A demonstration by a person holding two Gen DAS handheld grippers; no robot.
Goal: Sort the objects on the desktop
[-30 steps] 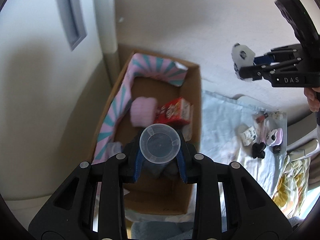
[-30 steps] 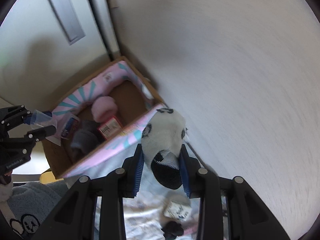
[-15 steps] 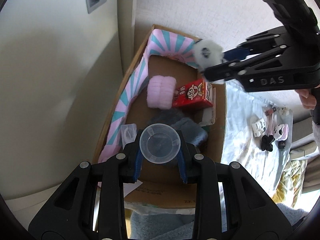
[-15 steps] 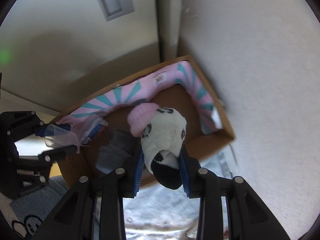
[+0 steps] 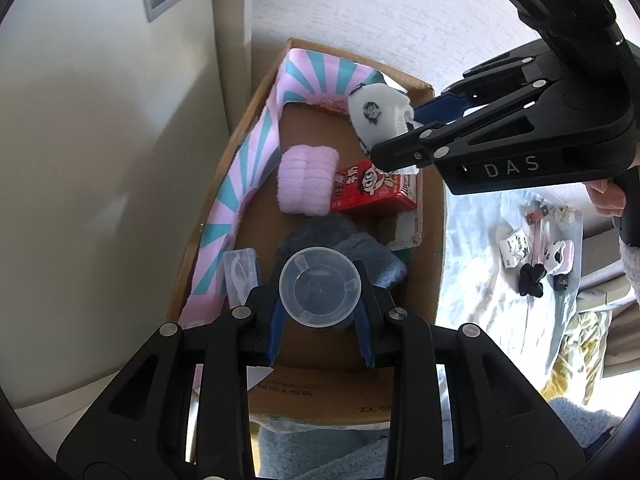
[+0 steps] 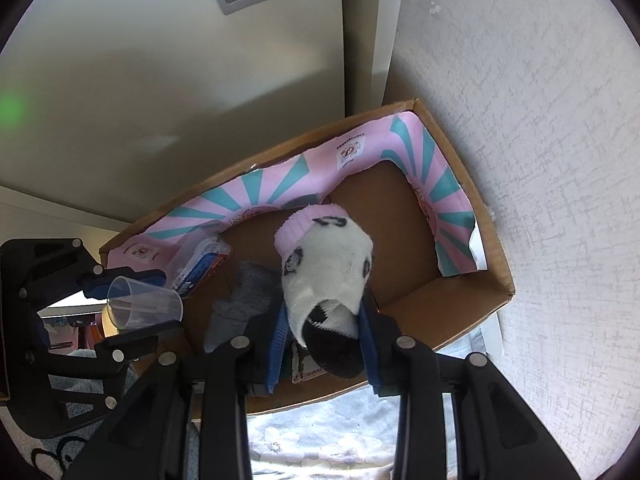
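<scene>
Left gripper (image 5: 320, 312) clenches clear cup (image 5: 320, 287); right gripper (image 6: 324, 340) clenches sock (image 6: 326, 268). Lower into cardboard box (image 6: 472, 280) before releasing, avoid collision.

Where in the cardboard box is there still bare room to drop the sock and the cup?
Bare cardboard floor lies at the far corner inside the pink striped liner, beyond the pink towel roll. The middle is crowded: red milk carton and blue-grey cloth.
</scene>
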